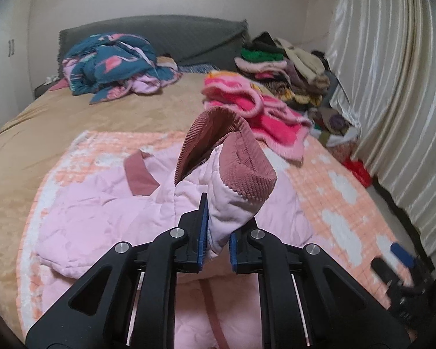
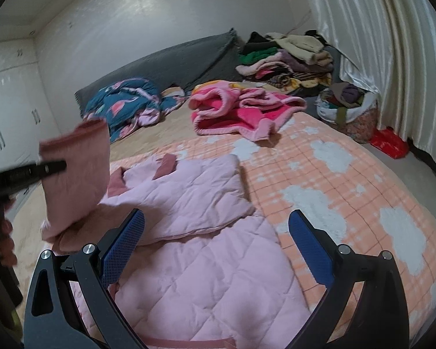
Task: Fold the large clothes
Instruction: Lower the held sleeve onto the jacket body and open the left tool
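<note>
- Bed (image 2: 165, 128): covered with a tan sheet; a dark grey headboard (image 2: 171, 61) stands against the wall.
- Peach checked blanket (image 2: 334, 180): spread over the near part of the bed.
- Blue patterned quilt (image 2: 125, 101): bundled near the headboard.
- Clothes stack (image 2: 287, 61): piled at the far corner.
- Basket (image 2: 351, 107): beside the curtain (image 2: 392, 43), filled with fabric.
- White cupboard (image 2: 11, 93): on the left.

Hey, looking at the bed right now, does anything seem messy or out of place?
Yes. A bright pink fleece garment lies crumpled and unfolded on the peach blanket, beside the folded stack. A blue flamingo quilt is bunched by the headboard. The pink jacket is mid-fold, its cuff held by the left gripper.
</note>
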A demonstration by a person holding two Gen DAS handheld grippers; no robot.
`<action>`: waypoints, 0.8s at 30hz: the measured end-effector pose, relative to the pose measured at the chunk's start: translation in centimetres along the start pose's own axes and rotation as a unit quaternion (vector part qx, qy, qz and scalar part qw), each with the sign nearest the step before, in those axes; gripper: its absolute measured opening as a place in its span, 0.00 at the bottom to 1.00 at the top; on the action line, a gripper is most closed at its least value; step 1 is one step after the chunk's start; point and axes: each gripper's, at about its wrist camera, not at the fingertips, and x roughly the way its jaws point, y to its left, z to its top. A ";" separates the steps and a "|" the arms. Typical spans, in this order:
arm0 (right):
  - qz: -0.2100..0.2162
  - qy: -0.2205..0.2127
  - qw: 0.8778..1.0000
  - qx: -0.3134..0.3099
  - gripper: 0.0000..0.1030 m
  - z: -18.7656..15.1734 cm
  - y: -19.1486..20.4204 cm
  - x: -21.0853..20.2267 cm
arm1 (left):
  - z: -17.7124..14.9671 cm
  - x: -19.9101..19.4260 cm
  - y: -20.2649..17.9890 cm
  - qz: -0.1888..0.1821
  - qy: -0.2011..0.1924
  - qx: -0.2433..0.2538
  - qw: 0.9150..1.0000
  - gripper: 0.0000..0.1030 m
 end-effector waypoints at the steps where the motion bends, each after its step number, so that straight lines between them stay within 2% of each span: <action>1: -0.002 0.001 1.000 0.004 0.96 0.0 -0.3 0.0 | -0.3 0.4 -0.3 -0.001 0.004 0.004 1.000 0.05; 9: -0.013 0.010 1.000 0.027 0.96 -0.2 -2.2 0.6 | -2.4 3.0 -2.4 -0.008 0.034 0.033 0.999 0.08; 12: -0.016 0.011 0.999 0.029 0.96 -0.3 -2.5 0.7 | -3.0 3.8 -2.9 -0.013 0.048 0.042 0.998 0.15; 13: -0.017 0.012 0.999 0.029 0.96 -0.3 -2.7 0.7 | -3.3 4.0 -3.2 -0.016 0.054 0.045 0.997 0.19; 15: -0.020 0.012 0.999 0.030 0.96 -0.2 -2.8 0.8 | -3.7 4.4 -3.5 -0.024 0.064 0.050 0.996 0.37; 16: -0.020 0.013 0.999 0.031 0.96 -0.2 -2.9 0.8 | -3.9 4.6 -3.7 -0.030 0.070 0.054 0.996 0.51; 18: -0.021 0.011 0.999 0.034 0.96 -0.2 -3.1 0.6 | -4.4 4.7 -4.4 -0.040 0.080 0.072 0.993 0.57; 21: -0.024 0.015 0.999 0.039 0.96 -0.3 -3.5 0.9 | -5.0 3.6 -5.3 -0.069 0.070 0.091 0.991 0.58; 23: -0.025 0.021 0.998 0.044 0.96 -0.3 -3.7 1.2 | -5.0 2.5 -5.6 -0.070 0.057 0.101 0.991 0.70; 24: -0.025 0.024 0.998 0.046 0.96 -0.4 -3.7 1.3 | -4.9 2.2 -5.3 -0.068 0.052 0.098 0.991 0.71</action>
